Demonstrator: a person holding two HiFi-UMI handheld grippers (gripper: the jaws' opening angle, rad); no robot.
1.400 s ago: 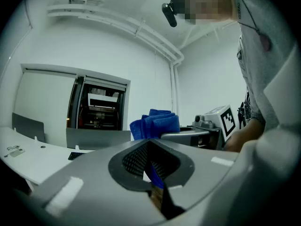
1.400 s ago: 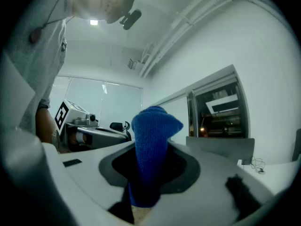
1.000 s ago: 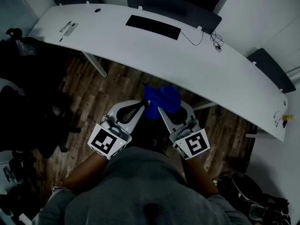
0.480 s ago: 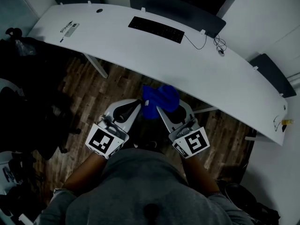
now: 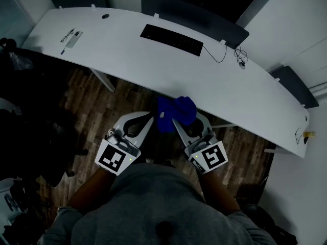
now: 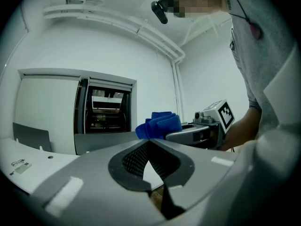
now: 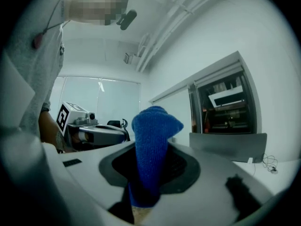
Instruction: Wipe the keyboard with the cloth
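Right gripper (image 5: 174,120): clamped on the blue cloth (image 5: 178,111), at the desk's (image 5: 127,55) near edge.
Left gripper (image 5: 151,116): jaws together, empty, just left of the cloth.
Keyboard (image 5: 171,40): far side of desk, well apart from cloth.

From the head we get a dim, underexposed picture: only the white desk (image 5: 245,88) beyond the left gripper (image 5: 152,116) and right gripper (image 5: 173,120) catches pale light, the floor (image 5: 97,101) beneath them lost in shadow. Both gripper views give us brighter, even light, but lines bow, corners blacken, and the nearest jaw surfaces blur.
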